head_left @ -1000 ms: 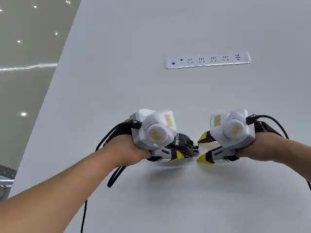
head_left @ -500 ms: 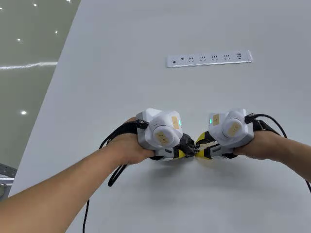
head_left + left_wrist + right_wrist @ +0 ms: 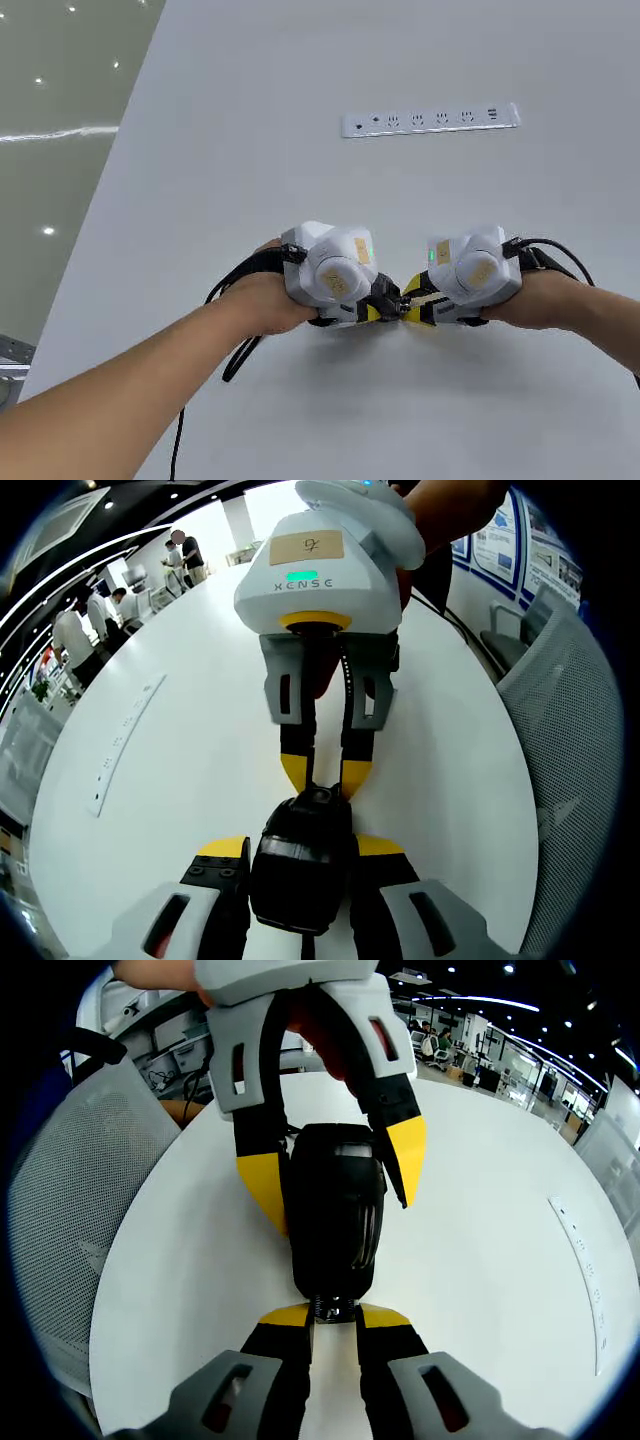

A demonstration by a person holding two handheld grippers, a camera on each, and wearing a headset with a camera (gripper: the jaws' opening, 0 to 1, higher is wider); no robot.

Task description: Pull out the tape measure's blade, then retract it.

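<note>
- Two grippers meet over the white table [image 3: 250, 150]. The left gripper [image 3: 378, 311] and the right gripper [image 3: 410, 300] stand nose to nose, with the black tape measure [image 3: 386, 296] between them.
- Left gripper [image 3: 302, 847]: its jaws are clamped on the sides of the tape measure's case [image 3: 300, 885], holding it just above the tabletop.
- Right gripper [image 3: 335, 1318]: its yellow tips are drawn in around the small metal end hook [image 3: 335, 1307] at the mouth of the case [image 3: 335, 1210]. By the look of it, they pinch the hook.
- What has just changed: a second ago the right gripper's jaws stood spread and a little apart from the case. Half a second ago they had come up to its nose, and now they have closed there.
- The left gripper has edged rightward with the case, and its hold has not altered.
- Meaning for the task: the hook seems secured, but no blade shows outside the case yet. The pull-out looks about to begin, with the retraction still to come.
- The power strip [image 3: 430, 120] lies well apart, farther up the table.
</note>
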